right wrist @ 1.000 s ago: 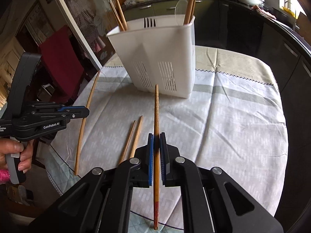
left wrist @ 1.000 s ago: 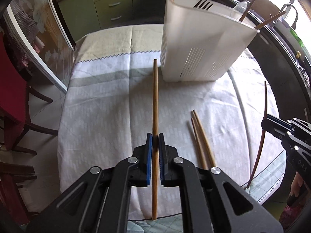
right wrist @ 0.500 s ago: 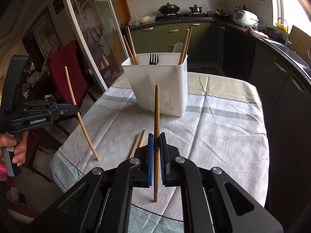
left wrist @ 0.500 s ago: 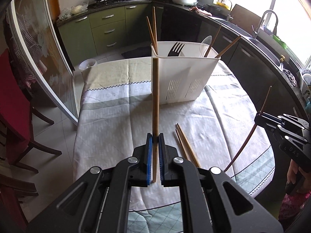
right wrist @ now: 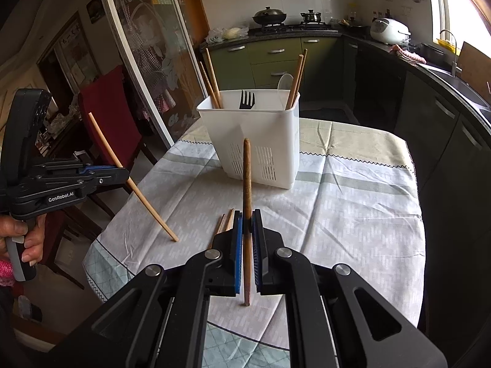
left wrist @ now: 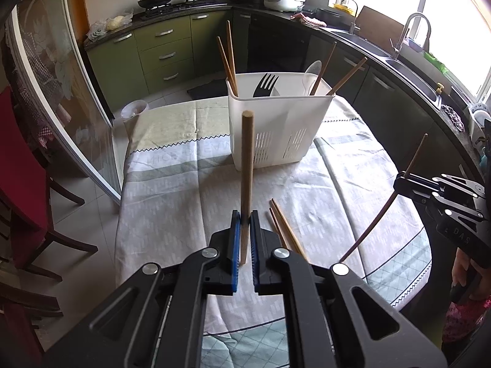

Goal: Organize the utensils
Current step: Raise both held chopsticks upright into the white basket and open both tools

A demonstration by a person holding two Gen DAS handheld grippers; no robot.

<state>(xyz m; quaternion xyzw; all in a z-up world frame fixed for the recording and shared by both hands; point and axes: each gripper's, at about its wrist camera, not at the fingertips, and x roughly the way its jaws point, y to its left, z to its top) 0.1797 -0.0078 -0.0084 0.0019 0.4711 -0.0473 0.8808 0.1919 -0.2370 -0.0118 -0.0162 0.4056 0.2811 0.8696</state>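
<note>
Each gripper is clenched on one chopstick above the table (left wrist: 172, 184): the left gripper (left wrist: 243, 214) grasps a pale chopstick (left wrist: 247, 165), the right gripper (right wrist: 246, 214) a darker chopstick (right wrist: 247, 178), both before the white utensil holder (right wrist: 267, 144).

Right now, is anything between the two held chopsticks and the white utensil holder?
Nothing visible. The left gripper and right gripper each hold a chopstick above bare tablecloth; the white utensil holder stands straight ahead, its top open.
</note>
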